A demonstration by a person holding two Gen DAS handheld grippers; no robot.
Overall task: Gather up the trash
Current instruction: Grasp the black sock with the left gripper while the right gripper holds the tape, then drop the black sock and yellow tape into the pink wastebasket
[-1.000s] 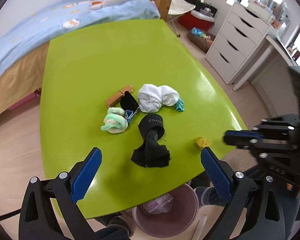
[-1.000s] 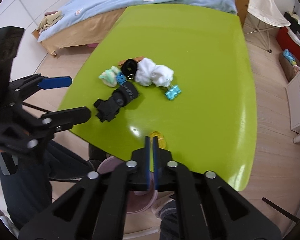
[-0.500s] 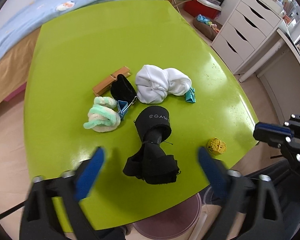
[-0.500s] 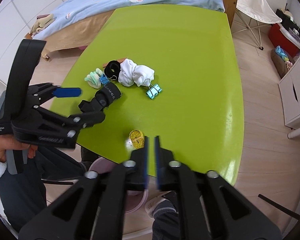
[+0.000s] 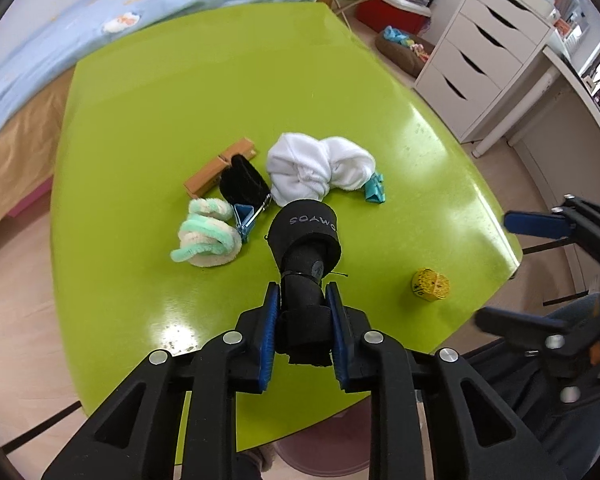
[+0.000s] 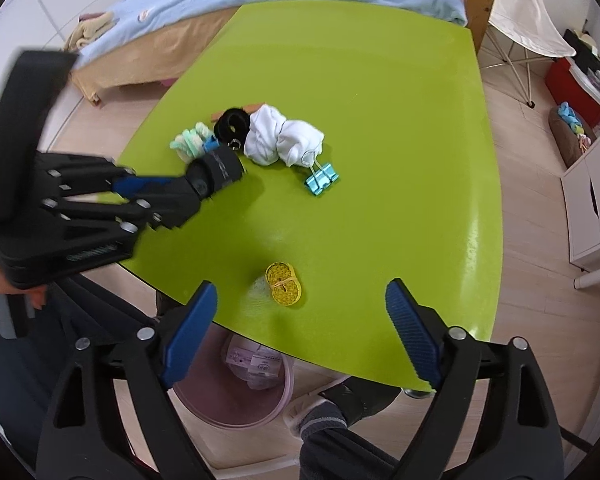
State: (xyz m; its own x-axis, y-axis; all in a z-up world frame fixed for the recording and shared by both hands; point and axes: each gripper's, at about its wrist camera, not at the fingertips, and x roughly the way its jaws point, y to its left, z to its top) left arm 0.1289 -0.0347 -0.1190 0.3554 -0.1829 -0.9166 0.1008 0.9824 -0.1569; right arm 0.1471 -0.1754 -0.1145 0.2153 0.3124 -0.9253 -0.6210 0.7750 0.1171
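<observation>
Squeezing the rolled black cloth bundle (image 5: 305, 264) near the green tabletop's (image 5: 180, 92) front edge, the left gripper's (image 5: 303, 334) jaws have just closed. The right gripper (image 6: 296, 326) has just opened wide above the small yellow wad (image 6: 284, 283). Nothing has reached the pink bin (image 6: 260, 396) yet; most clutter waits.

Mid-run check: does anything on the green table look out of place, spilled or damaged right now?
Nothing spilled or broken. The odd part is the mix: rolled socks, clips and a clothespin lie heaped at mid-table, hardly trash. The left gripper has just closed on the black rolled sock; the right gripper has just opened over the yellow wad.
</observation>
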